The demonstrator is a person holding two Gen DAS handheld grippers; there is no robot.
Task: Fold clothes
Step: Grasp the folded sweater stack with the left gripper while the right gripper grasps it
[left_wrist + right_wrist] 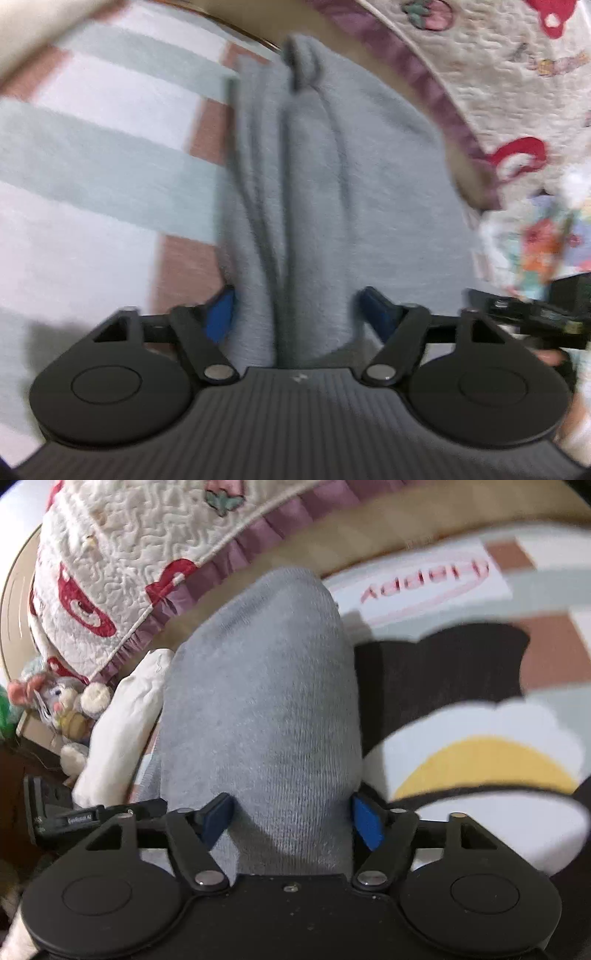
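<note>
A grey fleece garment [325, 192] hangs bunched in long folds between the blue pads of my left gripper [299, 314], which is shut on it. The same grey garment [266, 701] fills the middle of the right wrist view, and my right gripper [293, 819] is shut on it with its blue pads [365, 823] pressed against the cloth on both sides. The garment is lifted above a striped mat [92, 155]. The gripped edges are hidden behind the cloth.
A quilted cream blanket with red prints and a purple frill [122, 572] lies at the back, and also shows in the left wrist view [517, 74]. A black garment [443, 675], a white and yellow item [480, 760], a white cloth [122, 716] and a plush toy [62, 709] lie nearby.
</note>
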